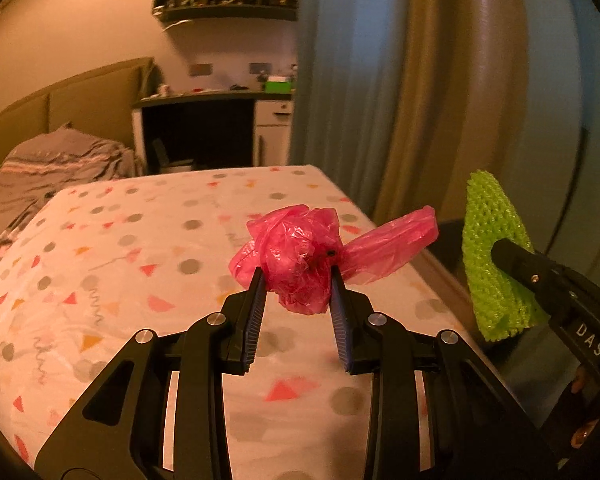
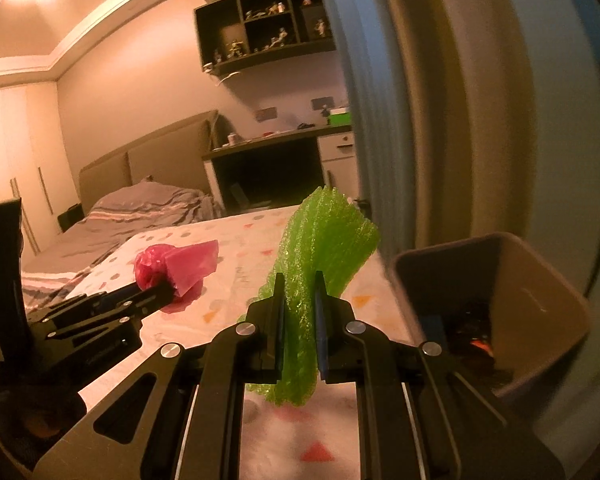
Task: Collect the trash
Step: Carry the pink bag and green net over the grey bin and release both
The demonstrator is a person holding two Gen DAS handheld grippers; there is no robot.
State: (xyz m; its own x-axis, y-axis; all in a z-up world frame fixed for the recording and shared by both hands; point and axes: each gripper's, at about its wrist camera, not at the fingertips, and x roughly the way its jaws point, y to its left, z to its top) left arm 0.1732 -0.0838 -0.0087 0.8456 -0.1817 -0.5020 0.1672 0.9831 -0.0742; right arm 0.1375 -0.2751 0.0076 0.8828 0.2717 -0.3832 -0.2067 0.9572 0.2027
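My left gripper (image 1: pixel 297 274) is shut on a crumpled pink plastic bag (image 1: pixel 300 256) and holds it above the patterned bed. It also shows in the right wrist view (image 2: pixel 168 286) with the pink bag (image 2: pixel 172 266). My right gripper (image 2: pixel 299 280) is shut on a green foam net (image 2: pixel 316 248) and holds it upright above the bed's right edge. The green net shows at the right of the left wrist view (image 1: pixel 492 256). A dark trash bin (image 2: pixel 540 280) stands just right of my right gripper, with some trash inside.
The bed (image 1: pixel 140 260) has a white sheet with coloured dots and triangles. A second bed (image 2: pixel 140 208), a desk (image 2: pixel 284 140) and a wall shelf (image 2: pixel 260 28) stand beyond. Curtains (image 1: pixel 400 80) hang close on the right.
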